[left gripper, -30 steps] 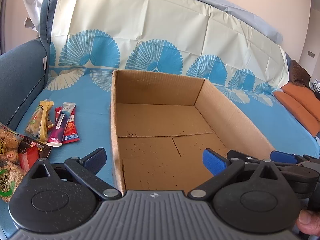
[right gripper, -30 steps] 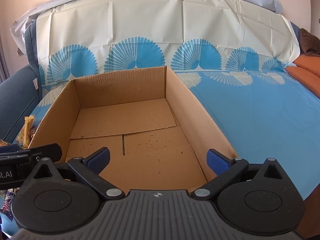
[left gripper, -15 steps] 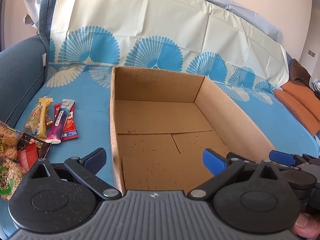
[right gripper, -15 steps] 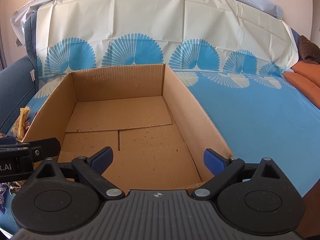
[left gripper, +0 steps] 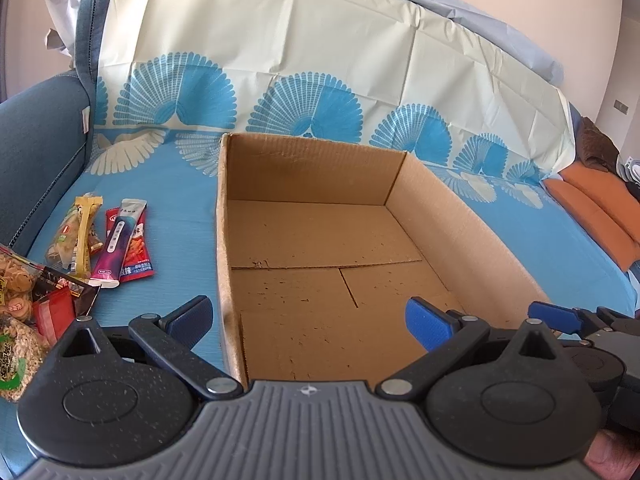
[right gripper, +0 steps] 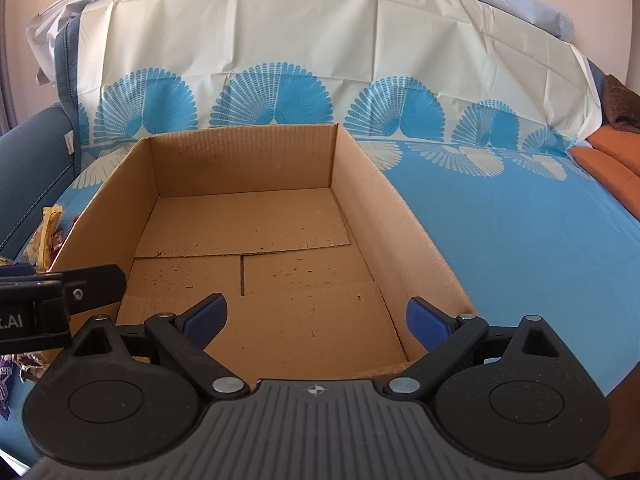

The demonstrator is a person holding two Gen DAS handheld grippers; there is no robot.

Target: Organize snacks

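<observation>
An open, empty cardboard box (left gripper: 222, 216) sits on a blue-covered sofa seat; it also shows in the right wrist view (right gripper: 360, 168). Snack packets lie left of it: a purple-and-white stick pack (left gripper: 116, 240) on a red pack (left gripper: 138, 248), a yellow pack (left gripper: 82, 232), and biscuit bags (left gripper: 16, 280) at the left edge. My left gripper (left gripper: 308, 320) is open and empty, straddling the box's near left wall. My right gripper (right gripper: 316, 320) is open and empty over the box's near end.
A cream and blue fan-patterned sheet (left gripper: 280, 60) covers the sofa back. The dark blue armrest (left gripper: 36, 148) rises at the left. Orange cushions (left gripper: 592, 208) lie at the right. The right gripper's finger (left gripper: 554, 316) shows beside the left gripper.
Both grippers have risen slightly and pulled back a little; the box appears lower in both views. Nothing was taken hold of.
</observation>
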